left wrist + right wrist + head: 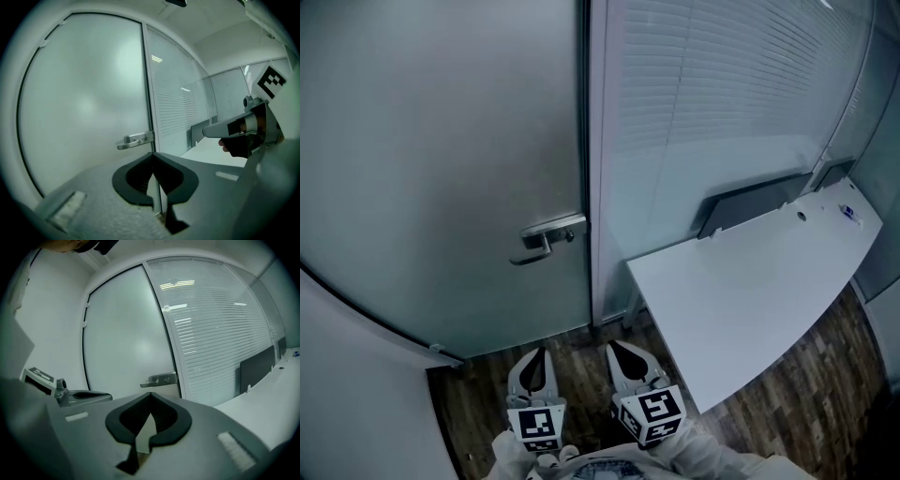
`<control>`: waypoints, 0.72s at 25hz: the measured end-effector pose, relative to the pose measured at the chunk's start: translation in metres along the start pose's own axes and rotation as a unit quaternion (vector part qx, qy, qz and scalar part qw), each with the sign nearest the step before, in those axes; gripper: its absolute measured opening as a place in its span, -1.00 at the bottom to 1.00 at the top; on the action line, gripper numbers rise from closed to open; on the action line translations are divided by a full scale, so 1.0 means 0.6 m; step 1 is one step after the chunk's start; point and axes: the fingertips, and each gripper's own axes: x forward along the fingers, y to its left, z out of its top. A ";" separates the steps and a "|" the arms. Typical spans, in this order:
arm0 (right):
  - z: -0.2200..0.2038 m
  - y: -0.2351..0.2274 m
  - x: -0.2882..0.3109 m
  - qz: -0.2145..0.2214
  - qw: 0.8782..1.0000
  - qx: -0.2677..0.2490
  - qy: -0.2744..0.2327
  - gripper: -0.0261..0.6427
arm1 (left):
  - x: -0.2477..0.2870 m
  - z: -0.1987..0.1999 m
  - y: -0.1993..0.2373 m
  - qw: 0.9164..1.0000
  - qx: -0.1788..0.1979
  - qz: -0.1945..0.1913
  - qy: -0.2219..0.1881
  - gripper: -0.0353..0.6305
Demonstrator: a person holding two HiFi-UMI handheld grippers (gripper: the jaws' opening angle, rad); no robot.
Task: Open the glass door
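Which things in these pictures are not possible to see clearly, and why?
Head view: the room behind the glass door; frosting hides it.
Head view: the door's top; cut off by the upper edge.
Head view: the small thing on the white desk; too small to name.
All views: any lock on the door handle; too small.

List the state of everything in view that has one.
Door: closed.
Handle: level, untouched.
Blinds: lowered.
Left tool: shut, empty, clear of the door.
Right tool: shut, empty, clear of the door.
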 end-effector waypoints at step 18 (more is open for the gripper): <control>-0.010 -0.071 0.078 0.085 0.996 0.025 0.028 -0.91 | 0.040 -0.011 0.005 0.993 0.017 0.111 0.031 -0.88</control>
